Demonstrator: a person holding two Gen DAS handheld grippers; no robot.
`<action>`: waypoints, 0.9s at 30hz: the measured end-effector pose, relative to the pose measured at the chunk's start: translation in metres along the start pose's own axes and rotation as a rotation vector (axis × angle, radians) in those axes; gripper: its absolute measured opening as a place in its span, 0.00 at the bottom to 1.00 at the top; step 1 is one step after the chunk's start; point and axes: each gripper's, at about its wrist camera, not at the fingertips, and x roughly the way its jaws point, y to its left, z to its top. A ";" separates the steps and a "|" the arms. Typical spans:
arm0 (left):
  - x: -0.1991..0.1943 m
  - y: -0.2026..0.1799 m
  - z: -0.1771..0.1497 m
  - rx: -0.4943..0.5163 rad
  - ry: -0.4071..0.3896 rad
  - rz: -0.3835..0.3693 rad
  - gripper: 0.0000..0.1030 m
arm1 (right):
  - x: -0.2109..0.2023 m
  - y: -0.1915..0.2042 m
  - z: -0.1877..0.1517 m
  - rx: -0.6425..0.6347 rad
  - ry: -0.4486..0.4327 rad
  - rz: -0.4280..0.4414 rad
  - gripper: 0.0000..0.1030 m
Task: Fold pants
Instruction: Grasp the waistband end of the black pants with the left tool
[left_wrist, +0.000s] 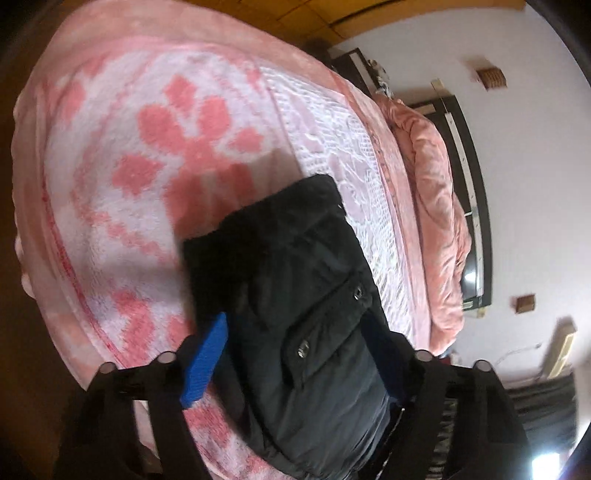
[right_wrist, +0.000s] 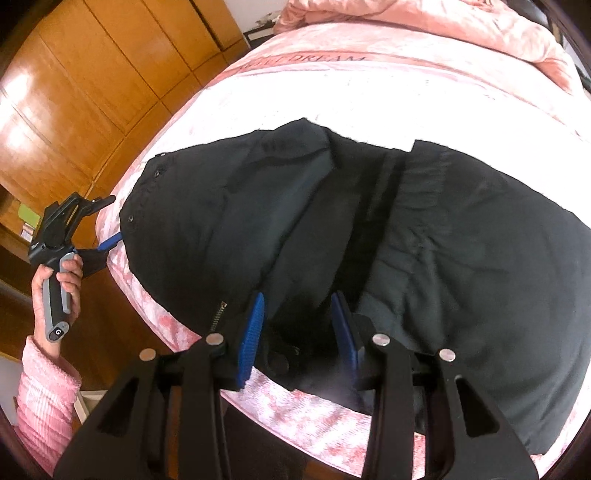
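Pants (right_wrist: 369, 229) are lying flat across the pink bed (right_wrist: 332, 85), so folding looks barely begun. Left tongs (left_wrist: 295, 365) stand fairly wide around the pocket end, pads not clearly pinching. Right tongs (right_wrist: 299, 332) are partly open astride a fabric bunch; can't tell if it's gripped. Next: pinch, then carry over. No containers around.

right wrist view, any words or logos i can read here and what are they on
"SWEET DREAM": printed on the pink bedspread near the far end, first letters faint.
"G": round logo at the bottom of the left gripper handle.
Small items on the shelf at the left edge: too blurred to read.
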 end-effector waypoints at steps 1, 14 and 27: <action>0.003 0.005 0.002 -0.015 0.006 -0.009 0.66 | 0.001 0.000 -0.001 0.001 0.005 0.001 0.38; -0.007 0.059 0.008 -0.171 -0.018 -0.101 0.60 | 0.014 -0.007 -0.012 -0.006 0.040 -0.026 0.36; 0.014 0.048 0.010 -0.133 0.020 -0.182 0.62 | 0.021 -0.003 -0.015 -0.025 0.053 -0.049 0.36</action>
